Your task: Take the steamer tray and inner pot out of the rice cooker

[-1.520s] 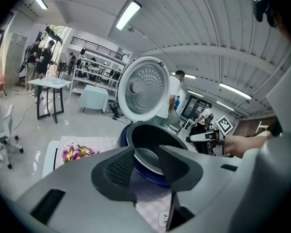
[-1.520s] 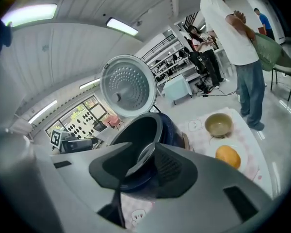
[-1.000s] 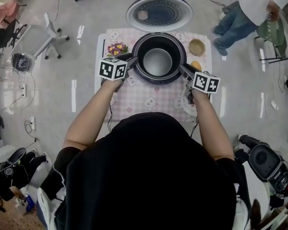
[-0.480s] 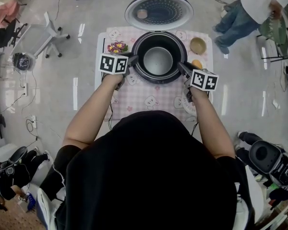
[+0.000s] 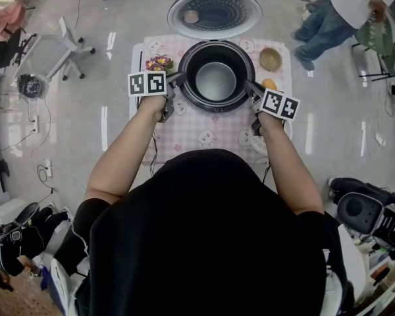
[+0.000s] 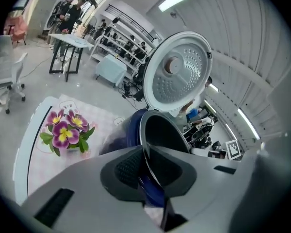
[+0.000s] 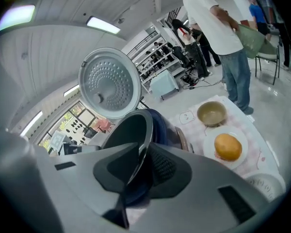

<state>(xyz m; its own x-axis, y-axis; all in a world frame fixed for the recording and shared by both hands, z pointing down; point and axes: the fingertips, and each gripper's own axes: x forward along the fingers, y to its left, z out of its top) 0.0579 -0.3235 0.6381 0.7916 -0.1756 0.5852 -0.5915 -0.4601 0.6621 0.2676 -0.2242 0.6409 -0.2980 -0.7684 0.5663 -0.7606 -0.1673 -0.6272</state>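
Observation:
The rice cooker point(image 5: 186, 89) stands open on the checked tablecloth, its lid point(image 5: 214, 12) tipped back. Inside sits the dark inner pot point(image 5: 216, 81). My left gripper point(image 5: 181, 79) is at the pot's left rim, my right gripper point(image 5: 250, 87) at its right rim. In the left gripper view the thin pot rim point(image 6: 157, 130) runs between the closing jaws of the left gripper point(image 6: 146, 166), both pads against it. The right gripper point(image 7: 140, 166) is also closing, pads pinching the rim point(image 7: 131, 127). A white round tray point(image 5: 258, 140) lies partly hidden under my right forearm.
A pot of purple flowers point(image 5: 158, 63) stands left of the cooker. A tan bowl point(image 5: 270, 59) and an orange on a plate point(image 5: 269, 84) lie to its right. A person point(image 5: 355, 5) stands beyond the table's far right corner; an office chair point(image 5: 59, 45) stands at the left.
Both grippers' jaws have closed in on the pot's rim. The left gripper has rolled, so its marker cube now sits level. The hands have barely shifted.

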